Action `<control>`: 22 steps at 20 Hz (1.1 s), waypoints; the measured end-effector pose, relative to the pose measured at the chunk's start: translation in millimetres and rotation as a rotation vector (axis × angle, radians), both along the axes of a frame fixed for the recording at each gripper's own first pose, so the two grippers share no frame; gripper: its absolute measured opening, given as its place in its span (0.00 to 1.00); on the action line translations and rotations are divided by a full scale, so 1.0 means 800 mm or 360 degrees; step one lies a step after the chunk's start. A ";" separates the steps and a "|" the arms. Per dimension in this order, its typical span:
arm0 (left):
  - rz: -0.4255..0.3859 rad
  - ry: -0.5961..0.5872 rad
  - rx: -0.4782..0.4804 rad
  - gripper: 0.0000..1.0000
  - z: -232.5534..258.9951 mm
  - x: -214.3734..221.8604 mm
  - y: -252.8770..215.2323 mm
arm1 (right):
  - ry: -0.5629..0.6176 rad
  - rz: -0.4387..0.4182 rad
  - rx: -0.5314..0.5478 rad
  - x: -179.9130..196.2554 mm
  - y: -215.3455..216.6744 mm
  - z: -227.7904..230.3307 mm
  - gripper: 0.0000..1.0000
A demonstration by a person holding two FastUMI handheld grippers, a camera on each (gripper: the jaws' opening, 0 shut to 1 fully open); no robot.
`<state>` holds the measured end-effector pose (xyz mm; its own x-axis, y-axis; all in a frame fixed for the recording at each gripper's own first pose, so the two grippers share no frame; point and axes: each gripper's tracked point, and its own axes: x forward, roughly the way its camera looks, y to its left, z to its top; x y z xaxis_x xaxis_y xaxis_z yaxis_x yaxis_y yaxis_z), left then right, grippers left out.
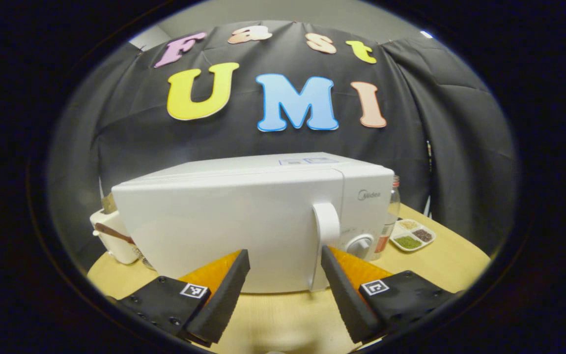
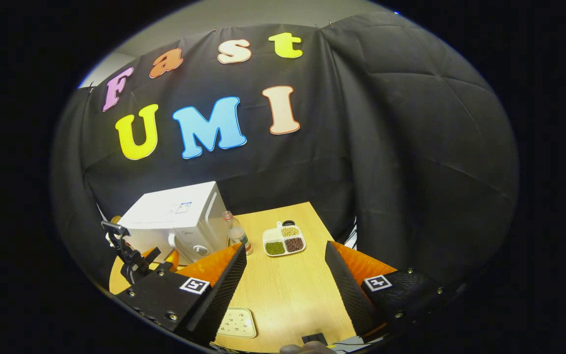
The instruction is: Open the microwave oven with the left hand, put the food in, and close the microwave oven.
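A white microwave oven (image 1: pixel 243 221) stands on the wooden table (image 1: pixel 288 319) with its door closed. Its upright white handle (image 1: pixel 326 231) is just beyond the right fingertip of my left gripper (image 1: pixel 285 255), which is open and holds nothing. The microwave (image 2: pixel 180 219) also appears far left in the right gripper view, with the left gripper (image 2: pixel 138 260) in front of it. The food is a white divided plate (image 2: pixel 284 240) with green, brown and pale grains, right of the microwave. My right gripper (image 2: pixel 285 253) hovers open above the table, well short of the plate (image 1: pixel 413 235).
A clear bottle (image 2: pixel 236 233) stands between microwave and plate. A cream appliance (image 1: pixel 111 238) sits left of the microwave. Near the table's front edge lie a small white tray (image 2: pixel 236 322) and a dark object (image 2: pixel 314 338). Black cloth walls close the booth.
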<state>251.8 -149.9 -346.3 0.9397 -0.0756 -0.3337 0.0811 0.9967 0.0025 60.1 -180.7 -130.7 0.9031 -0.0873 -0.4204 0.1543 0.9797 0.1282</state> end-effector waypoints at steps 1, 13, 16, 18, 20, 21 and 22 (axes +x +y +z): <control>0.0007 0.0019 -0.0014 0.99 -0.001 -0.004 -0.003 | -0.0004 0.0018 -0.0001 0.000 0.004 0.003 0.98; -0.0003 -0.0110 0.0056 0.95 0.113 -0.105 0.041 | -0.0135 0.0265 -0.0031 -0.002 0.085 0.033 0.98; 0.0023 -0.0221 0.0046 0.95 0.188 -0.141 0.065 | -0.0214 0.0344 -0.0029 -0.002 0.116 0.052 0.98; 0.0054 -0.0296 0.0058 0.95 0.241 -0.163 0.085 | -0.0277 0.0377 -0.0031 -0.001 0.133 0.069 0.98; 0.0084 -0.0353 0.0086 0.94 0.288 -0.182 0.104 | -0.0359 0.0394 -0.0050 0.001 0.149 0.087 0.98; 0.0090 -0.0383 0.0091 0.94 0.310 -0.191 0.113 | -0.0399 0.0396 -0.0068 0.004 0.156 0.098 0.98; 0.0101 -0.0405 0.0086 0.94 0.332 -0.200 0.123 | -0.0433 0.0396 -0.0092 0.005 0.162 0.104 0.98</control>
